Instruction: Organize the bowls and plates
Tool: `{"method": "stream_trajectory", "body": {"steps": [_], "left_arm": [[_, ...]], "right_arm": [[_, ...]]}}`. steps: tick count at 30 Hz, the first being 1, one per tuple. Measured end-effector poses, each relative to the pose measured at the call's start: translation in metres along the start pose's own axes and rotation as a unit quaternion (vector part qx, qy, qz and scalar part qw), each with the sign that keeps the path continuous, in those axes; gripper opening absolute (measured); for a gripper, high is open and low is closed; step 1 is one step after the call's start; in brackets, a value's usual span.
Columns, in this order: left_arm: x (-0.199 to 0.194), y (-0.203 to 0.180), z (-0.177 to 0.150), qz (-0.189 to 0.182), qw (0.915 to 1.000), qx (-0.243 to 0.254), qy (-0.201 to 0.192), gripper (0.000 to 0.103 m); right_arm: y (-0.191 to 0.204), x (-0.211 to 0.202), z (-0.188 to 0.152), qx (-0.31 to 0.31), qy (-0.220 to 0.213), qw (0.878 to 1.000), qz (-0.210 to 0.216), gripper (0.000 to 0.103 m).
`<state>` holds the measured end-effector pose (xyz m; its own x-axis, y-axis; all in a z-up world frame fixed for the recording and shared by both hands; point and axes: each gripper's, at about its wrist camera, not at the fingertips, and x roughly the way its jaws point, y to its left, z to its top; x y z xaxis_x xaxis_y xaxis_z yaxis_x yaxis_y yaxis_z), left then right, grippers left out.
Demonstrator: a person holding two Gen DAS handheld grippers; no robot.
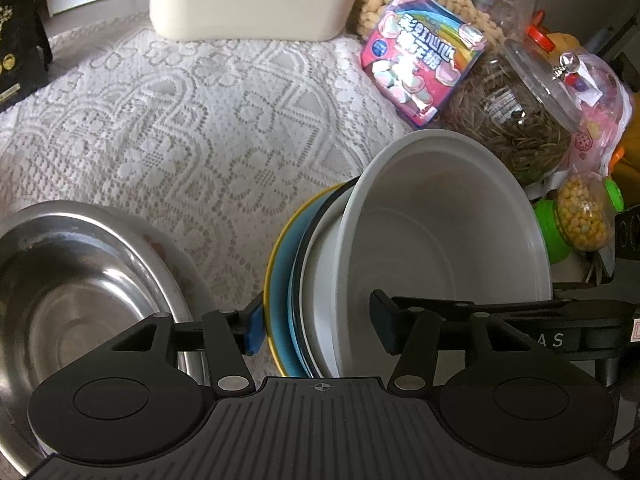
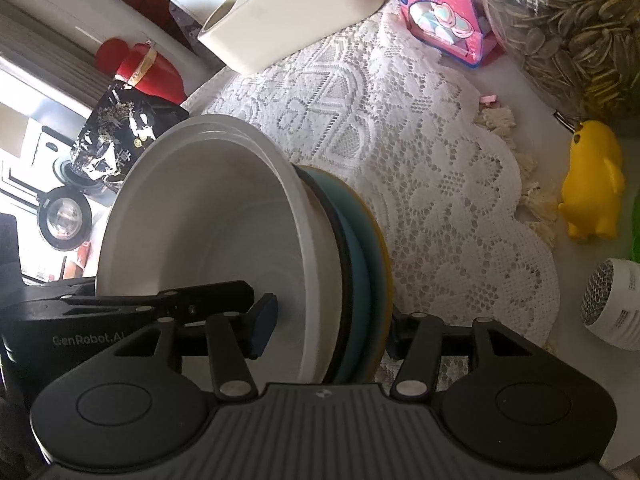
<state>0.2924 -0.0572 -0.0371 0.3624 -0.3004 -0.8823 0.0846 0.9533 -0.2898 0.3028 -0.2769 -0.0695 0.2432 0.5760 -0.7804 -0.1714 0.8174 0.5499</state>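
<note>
**Dishes Held Up On Edge**

Standing on edge over the white lace cloth (image 1: 180, 120): a stack of round dishes (image 1: 288, 280), white deep bowl (image 1: 440, 240) in front, then white, blue and yellow plates. Right claw (image 2: 330, 332) about half open and clamped across the stack, one pad inside the bowl, one behind the yellow plate (image 2: 382, 280). Left claw (image 1: 318, 330) wide, set around the same stack; squeezing or not, cannot tell. Probably heavy, hard, slippery, easy to break. Best to pinch near the rims, through all the layers. Shiny steel bowl (image 1: 80, 288) close by.
</note>
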Motion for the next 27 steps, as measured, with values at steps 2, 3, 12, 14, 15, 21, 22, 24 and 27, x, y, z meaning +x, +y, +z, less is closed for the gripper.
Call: {"method": "stream_trajectory", "body": {"steps": [2, 3, 12, 14, 15, 21, 22, 24, 27], "left_arm": [[-0.0002, -0.001, -0.0008, 0.001, 1.0, 0.007, 0.0, 0.058], [-0.0005, -0.0006, -0.0013, 0.001, 0.9999, 0.011, 0.0, 0.058], [-0.0006, 0.0039, -0.0029, -0.008, 0.9999, 0.01, -0.003, 0.057], [-0.0007, 0.003, -0.0031, -0.008, 0.9999, 0.012, -0.003, 0.057], [-0.0006, 0.0026, -0.0029, -0.007, 0.9999, 0.013, -0.002, 0.057], [-0.002, 0.0007, -0.0034, -0.012, 0.9997, 0.023, 0.0, 0.058], [-0.0023, 0.0013, -0.0033, -0.014, 0.9997, 0.022, 0.001, 0.058], [-0.0024, 0.0026, -0.003, -0.019, 0.9996, 0.02, 0.001, 0.058], [-0.0015, 0.0019, -0.0027, -0.023, 0.9996, 0.017, 0.003, 0.064]], "right_arm": [[-0.001, 0.0003, 0.0002, 0.002, 0.003, 1.0, 0.003, 0.054], [-0.0015, 0.0005, 0.0009, 0.003, 0.005, 1.0, 0.004, 0.054], [0.0019, 0.0018, 0.0034, 0.012, 0.014, 1.0, -0.006, 0.054], [0.0018, 0.0019, 0.0035, 0.011, 0.015, 1.0, -0.006, 0.054], [0.0018, 0.0019, 0.0034, 0.011, 0.016, 1.0, -0.007, 0.054], [0.0018, 0.0008, 0.0047, 0.001, 0.011, 1.0, -0.011, 0.054], [0.0015, 0.0004, 0.0053, 0.0, 0.009, 1.0, -0.013, 0.054], [0.0013, -0.0006, 0.0073, 0.0, 0.004, 1.0, -0.018, 0.055], [0.0033, -0.0009, 0.0075, -0.004, 0.003, 1.0, -0.022, 0.055]]}}
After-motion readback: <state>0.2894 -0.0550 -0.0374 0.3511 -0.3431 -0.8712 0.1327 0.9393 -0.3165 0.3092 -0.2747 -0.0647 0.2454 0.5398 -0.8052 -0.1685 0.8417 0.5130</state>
